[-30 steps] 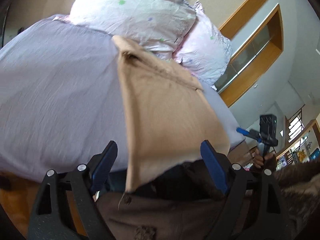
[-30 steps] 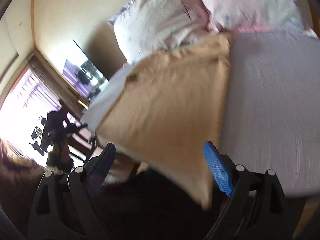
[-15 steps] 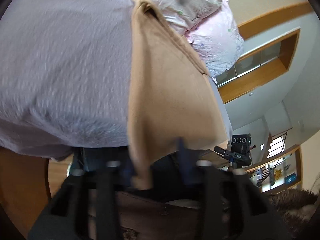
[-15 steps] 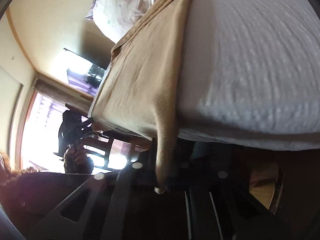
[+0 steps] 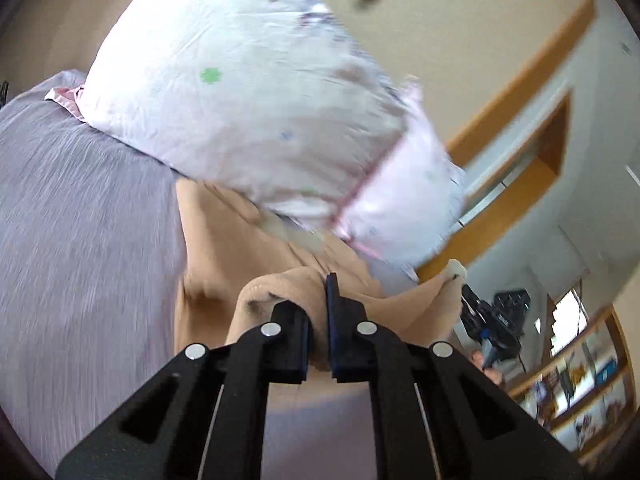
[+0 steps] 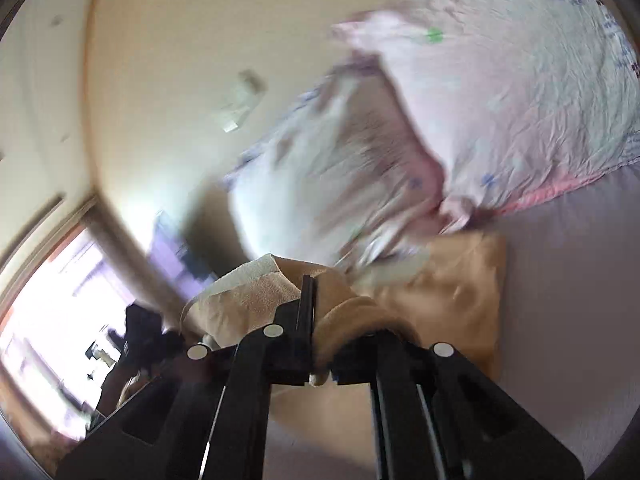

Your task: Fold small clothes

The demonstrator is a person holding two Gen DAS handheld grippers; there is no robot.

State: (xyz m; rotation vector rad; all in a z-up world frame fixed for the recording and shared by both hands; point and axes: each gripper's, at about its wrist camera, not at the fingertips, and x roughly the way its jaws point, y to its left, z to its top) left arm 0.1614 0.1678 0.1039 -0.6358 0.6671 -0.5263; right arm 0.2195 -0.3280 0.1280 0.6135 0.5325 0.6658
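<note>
The left tool [image 5: 320, 304] is clenched on one corner of a tan cloth [image 5: 208, 264], and the cloth bunches into a soft roll around its closed jaws. The right tool [image 6: 310, 304] is clenched on the other near corner of the same cloth [image 6: 452, 300], with a paler, towel-like side of the fabric showing just beside its left finger. Both corners are lifted off the bed [image 5: 80, 240]. The rest of the cloth lies flat on the bed straight ahead of both tools, and its long axis runs away from them toward the pillows [image 5: 260, 100]. Its far end is touching the pillows, perhaps a little under them. Both hands seem equally near, one on each corner, so the next move probably carries the near edge forward over the far part, along this axis.

The cloth looks thick and soft, like fleece or brushed cotton, and it holds a rounded fold. The bed sheet is pale purple with a fine crinkled texture. The pillows are puffy and wrinkled, white and pink with small printed flowers.
</note>
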